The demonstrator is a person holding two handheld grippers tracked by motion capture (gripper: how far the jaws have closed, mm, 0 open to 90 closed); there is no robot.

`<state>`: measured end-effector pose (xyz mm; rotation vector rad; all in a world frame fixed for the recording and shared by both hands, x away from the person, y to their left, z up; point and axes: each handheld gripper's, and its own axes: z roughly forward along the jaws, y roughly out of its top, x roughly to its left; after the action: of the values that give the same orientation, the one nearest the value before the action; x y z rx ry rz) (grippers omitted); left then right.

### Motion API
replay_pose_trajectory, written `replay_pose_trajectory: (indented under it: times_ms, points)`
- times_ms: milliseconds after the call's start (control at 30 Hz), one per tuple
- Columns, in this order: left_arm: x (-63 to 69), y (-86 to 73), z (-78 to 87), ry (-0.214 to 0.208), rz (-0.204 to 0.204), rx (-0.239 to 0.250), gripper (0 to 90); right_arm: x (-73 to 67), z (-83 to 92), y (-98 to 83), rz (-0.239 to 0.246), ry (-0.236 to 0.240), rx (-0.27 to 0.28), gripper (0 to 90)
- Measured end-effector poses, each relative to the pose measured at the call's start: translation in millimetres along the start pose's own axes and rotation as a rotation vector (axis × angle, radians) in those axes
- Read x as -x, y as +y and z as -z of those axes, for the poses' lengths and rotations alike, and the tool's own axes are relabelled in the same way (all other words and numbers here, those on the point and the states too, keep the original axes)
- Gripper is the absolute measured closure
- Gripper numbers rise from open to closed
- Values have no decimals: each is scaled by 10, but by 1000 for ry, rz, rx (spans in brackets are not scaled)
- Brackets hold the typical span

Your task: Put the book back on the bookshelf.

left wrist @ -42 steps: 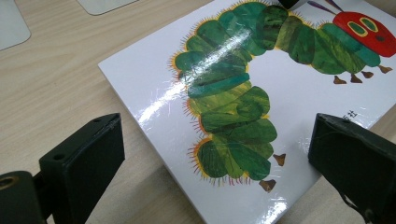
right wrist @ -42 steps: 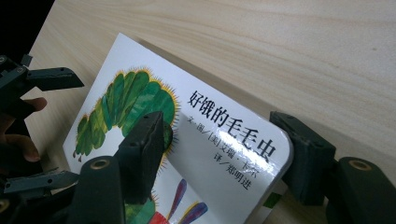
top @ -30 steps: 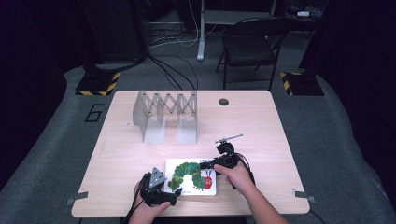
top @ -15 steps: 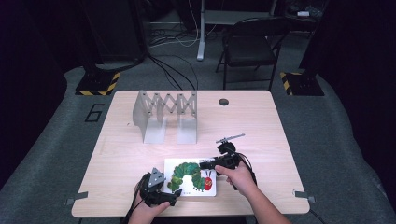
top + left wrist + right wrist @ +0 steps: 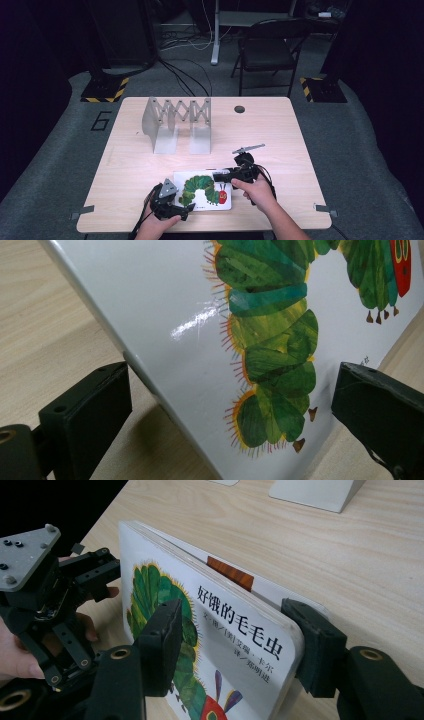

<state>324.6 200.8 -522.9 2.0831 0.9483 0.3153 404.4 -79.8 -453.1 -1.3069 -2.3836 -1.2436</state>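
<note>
Book [image 5: 204,190] with the caterpillar cover sits at the bench's [image 5: 280,130] near edge, one side tilted up. Our right gripper [image 5: 230,645] has just been closing and now clamps its spine edge; our left gripper [image 5: 225,405] straddles it unclenched. We judge the lift begun; the metal rack [image 5: 177,125] waits behind.

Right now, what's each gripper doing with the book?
Left gripper: open, jaws either side of the book's edge, no pads touching.
Right gripper: jaws just closing across the book's top edge, apparently clamped on it.

Metal rack [image 5: 179,125] blocks far-left tabletop [image 5: 280,130]; right side open.
</note>
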Motion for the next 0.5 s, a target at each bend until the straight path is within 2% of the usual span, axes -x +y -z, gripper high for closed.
replay_pose_trajectory:
  times_ms: [67,133,200,333,367,467,500]
  points:
    - [-1,10,1,-8,-4,-2,46,-11,3,0,5,0,5,433]
    - [7,21,14,-45,-22,2,110,-11,1,-1,11,-6,5,434]
    - [14,28,16,-40,-33,0,142,-10,-6,0,14,-9,7,435]
    - [-1,33,19,-51,-22,-3,147,-8,-12,4,15,-13,11,442]
    - [0,35,21,-60,-8,-9,147,-5,-15,5,16,-14,12,445]
    - [-5,39,26,-52,0,-1,153,1,-24,12,12,-16,8,458]
    - [-3,40,34,-58,19,0,156,3,-26,14,13,-17,7,463]
